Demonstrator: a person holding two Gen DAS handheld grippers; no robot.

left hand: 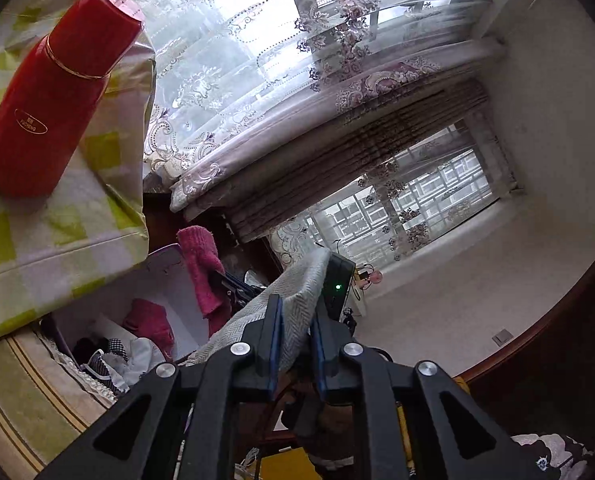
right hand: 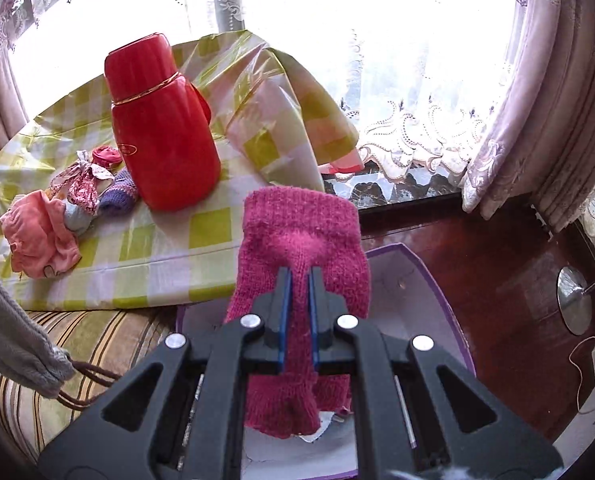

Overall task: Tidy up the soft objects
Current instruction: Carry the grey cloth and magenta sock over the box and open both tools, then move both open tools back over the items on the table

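Observation:
My left gripper (left hand: 296,306) is shut on a grey herringbone cloth (left hand: 297,284), held up beside the table. The cloth also hangs at the left edge of the right wrist view (right hand: 5,320). My right gripper (right hand: 299,276) is shut on a magenta knitted sock (right hand: 301,236), held over a white box with a purple rim (right hand: 417,276). That sock shows in the left wrist view (left hand: 201,264) above the same box (left hand: 165,280), which holds several soft items. More soft pieces lie on the table: a pink cloth (right hand: 37,232), a purple sock (right hand: 117,196), a patterned cloth (right hand: 81,184).
A tall red thermos (right hand: 161,124) stands on the table's green-checked cloth (right hand: 169,240); it also shows in the left wrist view (left hand: 53,92). A striped cushion (right hand: 97,344) lies below the table edge. Curtains and a window sit behind. Dark wood floor (right hand: 497,272) lies to the right.

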